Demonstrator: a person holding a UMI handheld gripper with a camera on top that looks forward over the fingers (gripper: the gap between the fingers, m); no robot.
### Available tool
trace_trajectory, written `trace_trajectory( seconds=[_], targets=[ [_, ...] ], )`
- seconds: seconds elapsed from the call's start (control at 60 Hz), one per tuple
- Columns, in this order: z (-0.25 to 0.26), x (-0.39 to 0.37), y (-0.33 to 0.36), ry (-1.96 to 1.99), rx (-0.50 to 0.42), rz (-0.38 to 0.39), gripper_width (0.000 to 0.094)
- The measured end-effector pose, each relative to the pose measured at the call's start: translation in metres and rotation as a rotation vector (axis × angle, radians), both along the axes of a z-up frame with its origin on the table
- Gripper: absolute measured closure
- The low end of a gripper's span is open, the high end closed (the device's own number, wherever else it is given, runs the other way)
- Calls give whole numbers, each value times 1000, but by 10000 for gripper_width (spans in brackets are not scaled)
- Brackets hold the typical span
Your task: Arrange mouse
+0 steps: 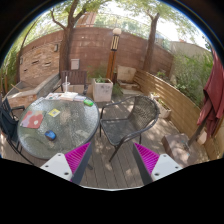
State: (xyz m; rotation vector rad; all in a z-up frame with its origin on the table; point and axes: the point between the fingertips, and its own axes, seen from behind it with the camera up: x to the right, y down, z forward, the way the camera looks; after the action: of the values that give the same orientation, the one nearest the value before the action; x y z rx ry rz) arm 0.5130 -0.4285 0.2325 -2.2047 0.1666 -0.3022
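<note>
My gripper (111,158) is open and empty, held high over a wooden deck (112,170). Its two magenta pads (76,157) stand wide apart with only deck boards between them. A round glass table (70,128) stands beyond the left finger. On it lie a red flat item (33,121), a small card (54,113), a green item (88,102) and a small blue item (50,135). I cannot make out a mouse among them.
A black metal chair (131,118) stands just ahead of the fingers, right of the table. A brick wall (95,50), trees and a white planter box (101,89) are behind. A wooden fence (180,105) runs along the right.
</note>
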Motion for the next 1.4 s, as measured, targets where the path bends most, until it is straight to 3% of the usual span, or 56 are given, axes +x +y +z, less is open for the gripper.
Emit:
trace_trajectory(
  seconds=[0.333,0.617,0.817,1.033,1.4],
  targets=[
    [-38,-25,-35,-46,-55,47,91],
    [-131,-154,-60,-10,-120,129,91],
    [-167,-235,21,2,-99,201,90],
    [-203,-274,132,1,-75,249,91],
    [-244,-269,247,76,-118,228,96]
  ],
)
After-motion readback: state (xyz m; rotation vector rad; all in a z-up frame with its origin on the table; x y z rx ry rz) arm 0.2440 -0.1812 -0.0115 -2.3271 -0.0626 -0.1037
